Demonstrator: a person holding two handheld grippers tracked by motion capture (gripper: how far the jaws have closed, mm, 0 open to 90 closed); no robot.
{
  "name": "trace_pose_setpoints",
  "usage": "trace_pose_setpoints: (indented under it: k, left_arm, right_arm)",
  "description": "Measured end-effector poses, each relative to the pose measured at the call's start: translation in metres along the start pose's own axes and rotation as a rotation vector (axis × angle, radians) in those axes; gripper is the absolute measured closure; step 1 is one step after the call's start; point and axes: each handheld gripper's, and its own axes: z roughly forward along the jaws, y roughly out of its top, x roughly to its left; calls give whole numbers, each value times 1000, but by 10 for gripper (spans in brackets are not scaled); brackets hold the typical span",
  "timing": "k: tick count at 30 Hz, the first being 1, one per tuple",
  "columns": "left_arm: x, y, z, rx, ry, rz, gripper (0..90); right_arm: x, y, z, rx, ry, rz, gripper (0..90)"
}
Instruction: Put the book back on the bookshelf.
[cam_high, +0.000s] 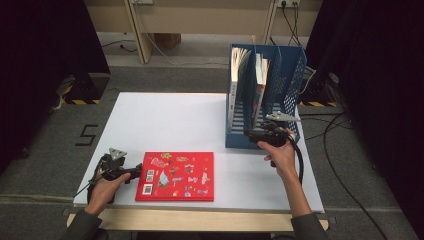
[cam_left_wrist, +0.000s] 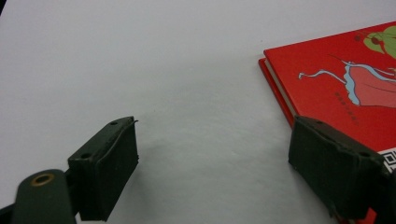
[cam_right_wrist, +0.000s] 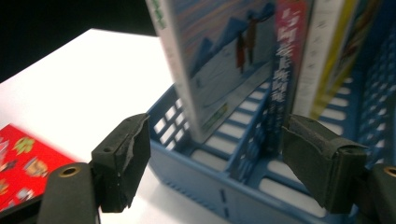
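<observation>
A red picture book (cam_high: 176, 176) lies flat near the table's front edge. My left gripper (cam_high: 136, 172) rests just left of it, open; in the left gripper view (cam_left_wrist: 215, 172) the right jaw overlaps the red book (cam_left_wrist: 345, 79) at its corner and bare table lies between the jaws. A blue file rack (cam_high: 289, 85) stands at the right with books (cam_high: 260, 80) upright in its slots. My right gripper (cam_high: 250, 134) hovers open at the rack's front end. In the right gripper view (cam_right_wrist: 217, 163) its jaws frame the rack's low front wall (cam_right_wrist: 210, 186) and a snowy-covered book (cam_right_wrist: 219, 70), touching neither.
The white table (cam_high: 170, 120) has bare room at its middle and back left. Black curtains hang on both sides. Cables (cam_high: 345, 125) trail on the floor right of the rack. A taped "5" (cam_high: 87, 135) marks the floor at the left.
</observation>
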Motion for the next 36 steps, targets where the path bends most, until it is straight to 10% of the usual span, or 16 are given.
trace_pose_setpoints:
  k: [36]
  left_arm:
    - [4, 0, -1, -5, -6, -4, 150]
  right_arm:
    - [47, -44, 10, 115, 94, -11, 223]
